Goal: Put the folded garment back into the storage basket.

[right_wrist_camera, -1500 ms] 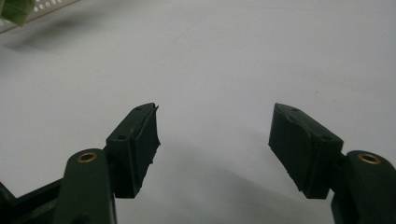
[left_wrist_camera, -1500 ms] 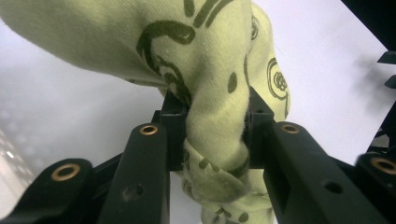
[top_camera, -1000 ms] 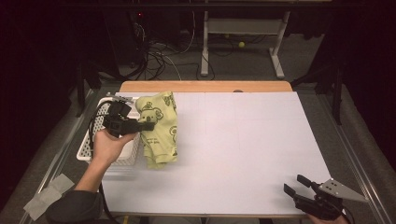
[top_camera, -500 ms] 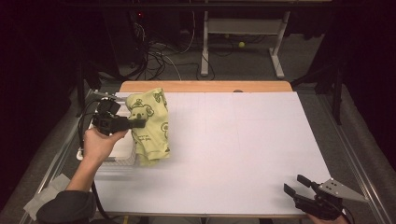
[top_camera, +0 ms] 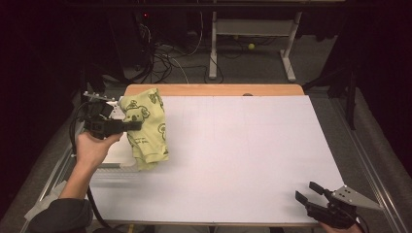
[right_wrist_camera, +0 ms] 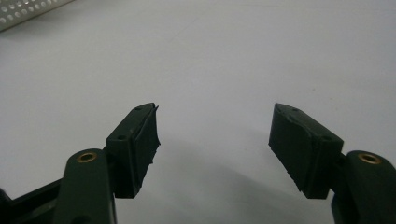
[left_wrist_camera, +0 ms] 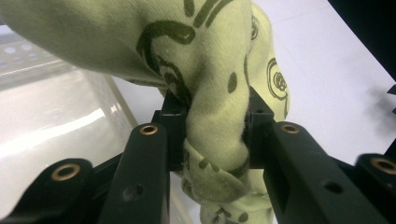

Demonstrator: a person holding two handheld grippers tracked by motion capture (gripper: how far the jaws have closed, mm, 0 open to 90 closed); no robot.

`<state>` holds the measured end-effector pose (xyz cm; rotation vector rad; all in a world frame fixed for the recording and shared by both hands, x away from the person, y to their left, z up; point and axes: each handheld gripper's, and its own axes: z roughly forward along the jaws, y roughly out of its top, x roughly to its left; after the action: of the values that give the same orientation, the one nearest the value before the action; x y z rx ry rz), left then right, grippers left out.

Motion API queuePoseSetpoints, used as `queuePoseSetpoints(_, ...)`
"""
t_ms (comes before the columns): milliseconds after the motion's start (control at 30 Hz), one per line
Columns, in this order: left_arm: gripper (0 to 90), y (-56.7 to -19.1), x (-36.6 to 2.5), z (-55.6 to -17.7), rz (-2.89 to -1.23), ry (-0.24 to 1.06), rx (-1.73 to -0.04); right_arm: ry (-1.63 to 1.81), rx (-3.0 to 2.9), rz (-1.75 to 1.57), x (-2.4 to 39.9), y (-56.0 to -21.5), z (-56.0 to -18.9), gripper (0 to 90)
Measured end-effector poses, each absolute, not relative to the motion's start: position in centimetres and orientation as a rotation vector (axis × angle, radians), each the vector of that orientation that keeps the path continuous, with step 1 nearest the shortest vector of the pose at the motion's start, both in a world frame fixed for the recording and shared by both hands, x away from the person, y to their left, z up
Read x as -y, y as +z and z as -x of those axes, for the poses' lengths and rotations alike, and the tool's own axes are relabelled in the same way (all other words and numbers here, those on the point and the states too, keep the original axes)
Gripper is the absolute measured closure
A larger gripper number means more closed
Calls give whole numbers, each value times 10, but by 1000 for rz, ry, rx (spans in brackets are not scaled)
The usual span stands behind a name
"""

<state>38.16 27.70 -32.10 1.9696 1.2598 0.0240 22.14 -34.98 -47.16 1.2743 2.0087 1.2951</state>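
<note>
While the cloth (top_camera: 145, 127) hangs at the far left of the table (top_camera: 243, 160), I judge it light, soft and limp: it drapes in folds, its lower end trailing by the white tray (top_camera: 114, 160). It will sag and swing rather than hold any shape. I see no risk of breakage; the risk I expect is a fold slipping out if too little is pinched. I would take hold at a bunched fold or a hem, not at a single loose layer.

Left gripper (top_camera: 127, 125): clenched on a thick bunch of the cloth (left_wrist_camera: 212, 140), jaws partly closed, pads pressing it from both sides, the rest draped over and below them.

Right gripper (top_camera: 307, 192): at the near right corner, released, jaws wide apart, nothing between them, bare table (right_wrist_camera: 210, 70) beneath.
</note>
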Motion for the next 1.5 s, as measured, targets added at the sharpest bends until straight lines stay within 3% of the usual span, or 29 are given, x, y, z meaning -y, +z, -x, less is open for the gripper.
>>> queuePoseSetpoints(600,657,-318,-318,-383,-1897,53,-1344,1292,-2002,-1290,351,-472,-222,332)
queuePoseSetpoints(1500,656,-350,-357,-395,-1866,64,-1469,1281,-2007,-1302,351,-473,-223,330)
